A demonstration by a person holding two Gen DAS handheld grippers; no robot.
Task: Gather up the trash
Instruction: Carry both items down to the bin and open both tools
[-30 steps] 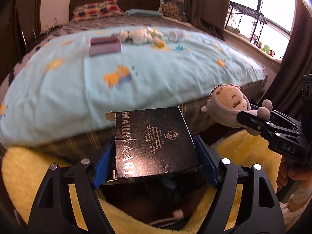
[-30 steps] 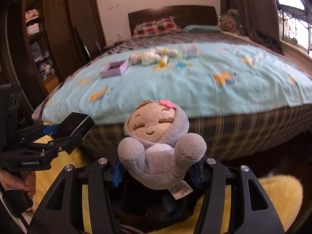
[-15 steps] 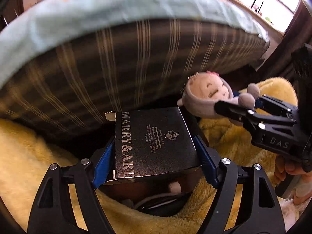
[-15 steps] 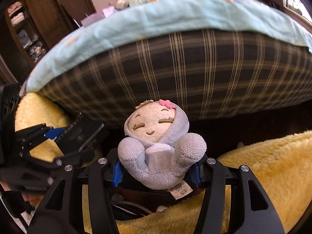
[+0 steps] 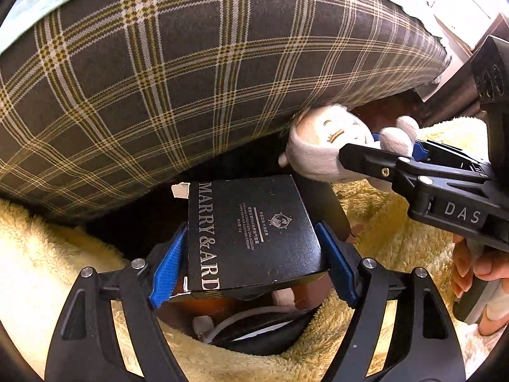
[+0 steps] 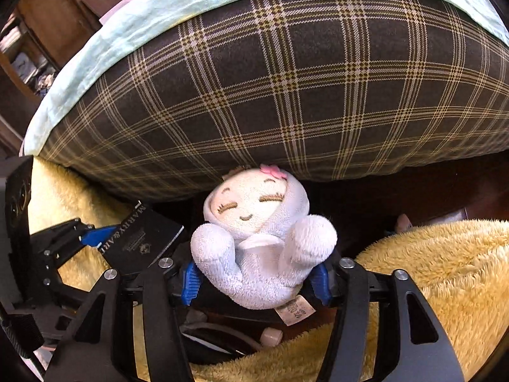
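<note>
My left gripper [image 5: 251, 248] is shut on a black cardboard box [image 5: 251, 232] with silver lettering, held low beside the bed. The box also shows in the right wrist view [image 6: 140, 242]. My right gripper [image 6: 257, 277] is shut on a small grey plush doll [image 6: 261, 238] with a pink flower on its hood. The doll shows in the left wrist view [image 5: 327, 146], just right of the box. Both are held over a dark gap between yellow rug folds, where a dark round container [image 5: 261, 331] with a white item shows below.
The plaid side of the bed [image 5: 191, 79] fills the view close ahead, with a light blue sheet [image 6: 159, 6] on top. A fluffy yellow rug [image 6: 439, 273] covers the floor on both sides. A wooden wardrobe [image 6: 47, 25] stands at the far left.
Both grippers have dropped lower and moved closer to the bed side. The bed top has gone out of view. The box and the doll stay held.
</note>
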